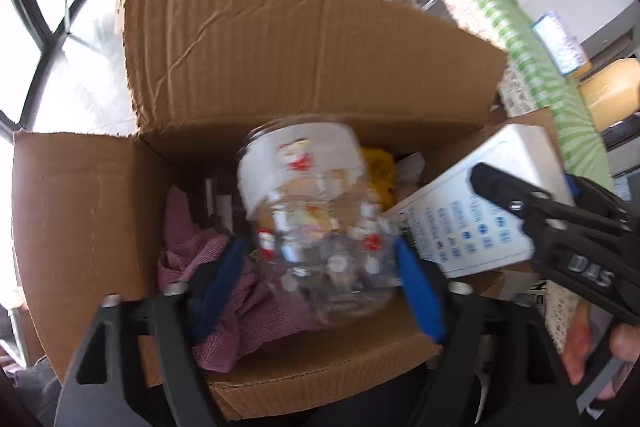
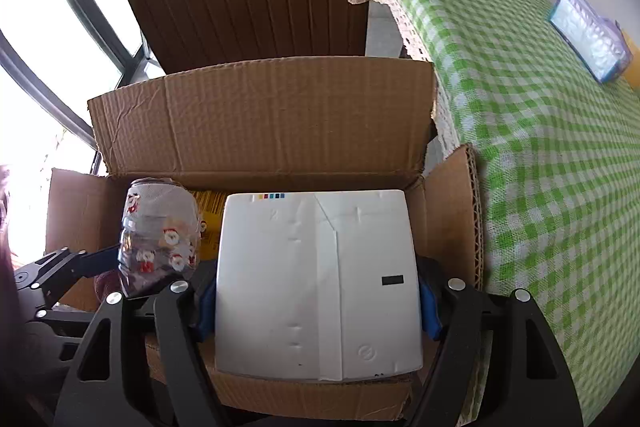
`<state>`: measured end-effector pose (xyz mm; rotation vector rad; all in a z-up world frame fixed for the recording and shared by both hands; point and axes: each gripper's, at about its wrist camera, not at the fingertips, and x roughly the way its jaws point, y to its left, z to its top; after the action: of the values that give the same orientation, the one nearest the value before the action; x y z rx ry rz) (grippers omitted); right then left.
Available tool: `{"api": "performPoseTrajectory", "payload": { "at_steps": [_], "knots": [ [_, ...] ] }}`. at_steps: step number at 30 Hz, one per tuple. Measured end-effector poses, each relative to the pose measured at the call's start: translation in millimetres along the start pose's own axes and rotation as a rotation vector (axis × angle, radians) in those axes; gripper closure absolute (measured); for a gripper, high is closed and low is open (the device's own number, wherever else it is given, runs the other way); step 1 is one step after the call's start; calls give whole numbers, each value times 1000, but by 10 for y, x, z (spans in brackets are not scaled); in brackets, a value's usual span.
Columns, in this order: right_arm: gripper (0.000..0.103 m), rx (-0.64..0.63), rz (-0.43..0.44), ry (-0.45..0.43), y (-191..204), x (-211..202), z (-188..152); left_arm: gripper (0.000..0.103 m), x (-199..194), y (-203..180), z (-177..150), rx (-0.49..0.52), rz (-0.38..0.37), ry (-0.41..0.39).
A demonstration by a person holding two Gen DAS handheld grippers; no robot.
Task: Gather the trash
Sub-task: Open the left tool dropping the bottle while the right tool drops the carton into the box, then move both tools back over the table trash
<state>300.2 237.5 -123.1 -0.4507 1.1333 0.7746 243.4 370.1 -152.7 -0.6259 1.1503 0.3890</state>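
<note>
Green-checked tabletop (image 2: 540, 155) is seen beside an open cardboard box (image 2: 264, 131). White carton (image 2: 316, 287) is clamped between right gripper (image 2: 316, 301) fingers above the box. Clear jar (image 1: 320, 227) sits between left gripper (image 1: 320, 283) fingers, spread apart, over purple cloth (image 1: 240, 307).

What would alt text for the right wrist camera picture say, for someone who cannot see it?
A white carton sits between the right tongs above an open cardboard box. To its left, the left tongs reach toward a clear jar with Santa stickers. A green checked tablecloth lies to the right.
</note>
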Motion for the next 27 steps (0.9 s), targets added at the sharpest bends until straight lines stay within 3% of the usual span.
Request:
{"api": "performPoseTrajectory", "payload": {
  "at_steps": [2,7,13,18,22,27],
  "knots": [
    [31,-3,-2,0,-6,-7,-2,16,-25,-31,-6,32,23,-19],
    [31,-15,-6,25,7,13,-12,14,-136,-26,-16,42,54,-61],
    [25,5,18,-22,-4,-357,67,14,-374,83,-27,27,76,-82],
    [25,-11,29,-128,16,-1000,184,14,-1019,147,-13,14,94,-223],
    [17,-30,16,-248,25,-1593,171,13,-1516,185,-42,-1,100,-336],
    [17,-33,30,-305,30,-1891,25,10,-1979,118,-191,-13,93,-462]
  ]
}}
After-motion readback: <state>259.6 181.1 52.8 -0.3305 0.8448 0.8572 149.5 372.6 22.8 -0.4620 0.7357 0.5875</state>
